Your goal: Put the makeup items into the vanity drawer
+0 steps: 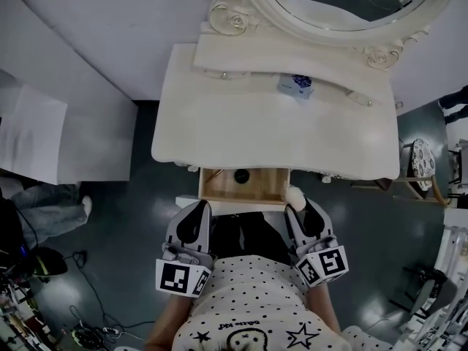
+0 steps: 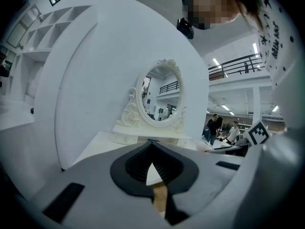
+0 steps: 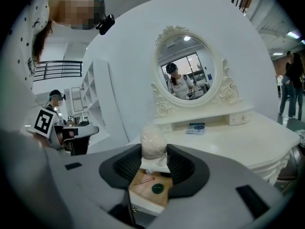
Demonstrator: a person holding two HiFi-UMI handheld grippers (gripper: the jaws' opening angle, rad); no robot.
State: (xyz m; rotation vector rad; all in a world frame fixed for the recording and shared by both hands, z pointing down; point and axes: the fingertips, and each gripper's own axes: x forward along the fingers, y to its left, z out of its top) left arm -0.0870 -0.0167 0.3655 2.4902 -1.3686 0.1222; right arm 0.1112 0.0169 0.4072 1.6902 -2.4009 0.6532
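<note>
Makeup sponge [image 3: 153,141], beige and egg-shaped, was pinched upright between the two dark pads of the right gripper [image 3: 153,151], at the right front corner of the vanity drawer [image 1: 219,189]. That drawer stood pulled out, its bare wooden floor exposed. On that floor lay a small round dark-green item [image 3: 157,188] and, just beside it, a slender pink item [image 3: 147,179]; neither showed a label that could be read. Left gripper [image 2: 152,143] was near the drawer's left front corner, its jaw tips pressed together with nothing between them, a sliver of the drawer's wood showing through the gap below the tips. Beyond the drawer stretched the cream tabletop [image 1: 248,130], and at the far side of it, well apart from the drawer, a blue printed packet [image 3: 196,128] lay below the oval mirror [image 3: 186,66]; its print was too small to read. Each gripper carried a cube [image 1: 181,278] with black-and-white square markers. Lettering on the person's dotted shirt [image 1: 256,298], nearest the drawer's front, was too small to make out.
</note>
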